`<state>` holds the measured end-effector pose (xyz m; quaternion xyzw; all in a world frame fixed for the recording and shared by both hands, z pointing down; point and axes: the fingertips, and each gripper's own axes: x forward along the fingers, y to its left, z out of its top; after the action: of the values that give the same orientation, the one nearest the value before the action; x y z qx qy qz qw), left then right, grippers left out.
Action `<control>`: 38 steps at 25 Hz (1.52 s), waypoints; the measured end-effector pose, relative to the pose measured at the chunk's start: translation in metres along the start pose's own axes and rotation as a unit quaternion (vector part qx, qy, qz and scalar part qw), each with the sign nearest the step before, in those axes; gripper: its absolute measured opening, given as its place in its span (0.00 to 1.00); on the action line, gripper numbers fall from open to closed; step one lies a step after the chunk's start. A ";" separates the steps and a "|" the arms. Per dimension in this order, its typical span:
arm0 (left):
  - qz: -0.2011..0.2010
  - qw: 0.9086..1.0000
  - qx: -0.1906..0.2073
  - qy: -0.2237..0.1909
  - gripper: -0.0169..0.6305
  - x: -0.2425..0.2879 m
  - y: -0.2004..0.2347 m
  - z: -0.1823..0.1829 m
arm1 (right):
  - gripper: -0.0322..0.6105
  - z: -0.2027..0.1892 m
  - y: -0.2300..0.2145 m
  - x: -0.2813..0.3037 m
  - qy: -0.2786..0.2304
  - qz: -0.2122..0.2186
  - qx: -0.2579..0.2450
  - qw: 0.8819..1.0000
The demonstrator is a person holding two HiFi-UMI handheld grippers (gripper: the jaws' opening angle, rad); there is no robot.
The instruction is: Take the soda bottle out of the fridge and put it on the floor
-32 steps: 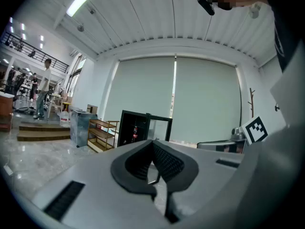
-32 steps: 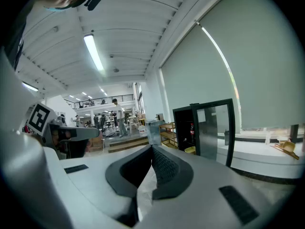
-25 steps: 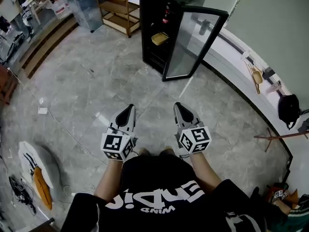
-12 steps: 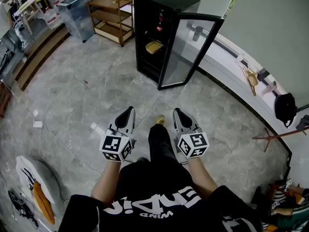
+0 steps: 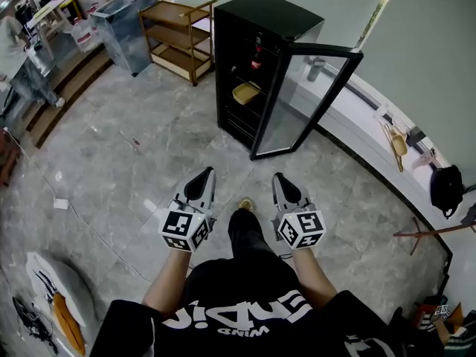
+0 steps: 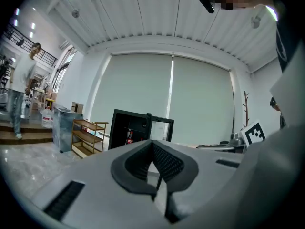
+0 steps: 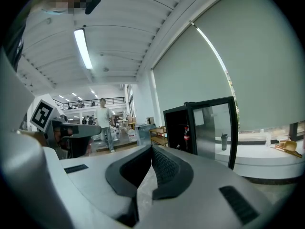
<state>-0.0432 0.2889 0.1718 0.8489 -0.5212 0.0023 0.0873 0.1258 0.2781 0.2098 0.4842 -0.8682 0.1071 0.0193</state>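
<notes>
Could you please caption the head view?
Left claw and right claw, shut and empty, face the open fridge with its soda bottle.

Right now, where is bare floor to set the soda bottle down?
The floor is bare between the fridge, the wooden shelf cart and the left gripper. Crowded: around the white board.

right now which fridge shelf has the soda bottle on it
The upper shelf: the soda bottle stands there, while the yellow tray sits on a shelf lower down.

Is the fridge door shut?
No, the fridge's glass door stands swung wide open, and the soda bottle shows on a shelf inside.
</notes>
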 end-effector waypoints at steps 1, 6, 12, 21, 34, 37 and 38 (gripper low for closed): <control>-0.001 1.000 0.001 -0.002 0.04 0.012 0.004 0.005 | 0.08 0.006 -0.007 0.012 -0.001 0.002 -0.001 1.000; 0.007 1.000 0.002 -0.012 0.04 0.071 0.032 0.034 | 0.08 0.039 -0.036 0.077 -0.005 0.018 -0.005 1.000; 0.017 1.000 0.005 -0.015 0.04 0.142 0.058 0.057 | 0.08 0.073 -0.071 0.145 -0.008 0.041 -0.016 0.999; 0.035 0.999 0.009 -0.020 0.04 0.213 0.093 0.072 | 0.08 0.088 -0.105 0.213 0.000 0.058 -0.019 0.998; -0.018 1.000 0.014 -0.006 0.04 0.268 0.140 0.085 | 0.08 0.097 -0.108 0.261 -0.003 0.015 -0.006 1.000; -0.034 0.999 0.013 0.001 0.04 0.281 0.153 0.081 | 0.08 0.092 -0.110 0.271 -0.001 -0.001 -0.003 1.000; -0.039 0.999 0.014 0.005 0.04 0.286 0.157 0.079 | 0.08 0.090 -0.110 0.275 0.000 -0.006 -0.001 1.000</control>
<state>-0.0584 -0.0447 0.1440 0.8698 -0.4871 0.0100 0.0784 0.0795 -0.0265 0.1785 0.4895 -0.8652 0.1065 0.0203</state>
